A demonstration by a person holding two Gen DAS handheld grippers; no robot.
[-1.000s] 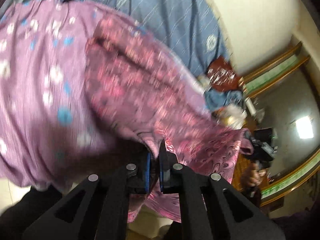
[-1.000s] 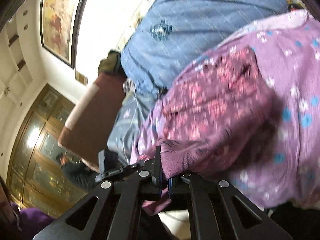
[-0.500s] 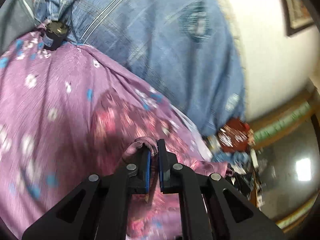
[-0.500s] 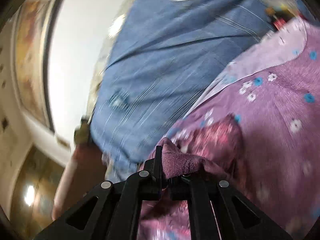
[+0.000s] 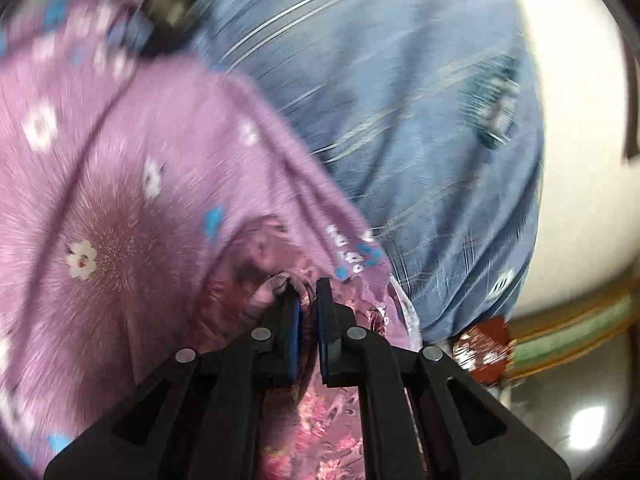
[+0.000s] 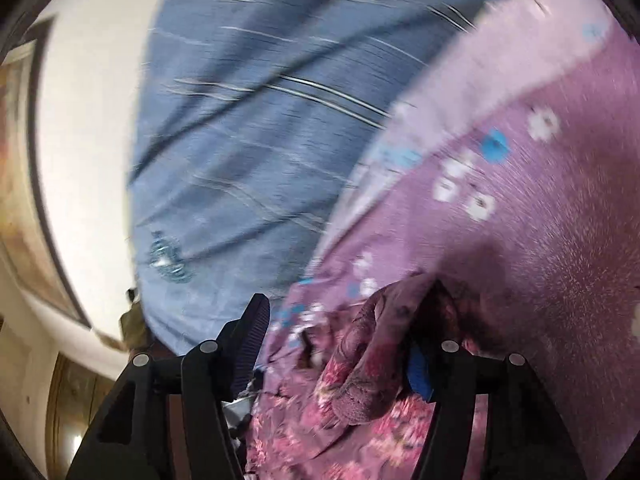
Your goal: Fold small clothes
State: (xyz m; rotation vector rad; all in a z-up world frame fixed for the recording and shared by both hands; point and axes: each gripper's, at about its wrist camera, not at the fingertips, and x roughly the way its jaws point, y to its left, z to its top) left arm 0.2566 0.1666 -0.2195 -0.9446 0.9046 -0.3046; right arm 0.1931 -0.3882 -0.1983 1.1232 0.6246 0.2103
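A small pink-and-maroon patterned garment [image 5: 320, 432] lies on a purple flowered sheet [image 5: 100, 200]. My left gripper [image 5: 307, 300] is shut on the garment's edge, low over the sheet. In the right wrist view the same garment [image 6: 360, 368] lies bunched between the spread fingers of my right gripper [image 6: 340, 332], which is open. Its left finger [image 6: 250, 332] stands clear of the cloth; the right finger is partly hidden behind the fold.
A blue striped bedspread [image 5: 400, 120] lies beyond the purple sheet [image 6: 540, 200] and also shows in the right wrist view [image 6: 248, 140]. A white wall [image 5: 580, 140] rises behind it. A small dark object [image 5: 168, 20] sits at the sheet's far edge. Both views are motion-blurred.
My right gripper has opened and let go of the garment. Both grippers have moved forward and down toward the sheet. The left gripper stays shut on the cloth.
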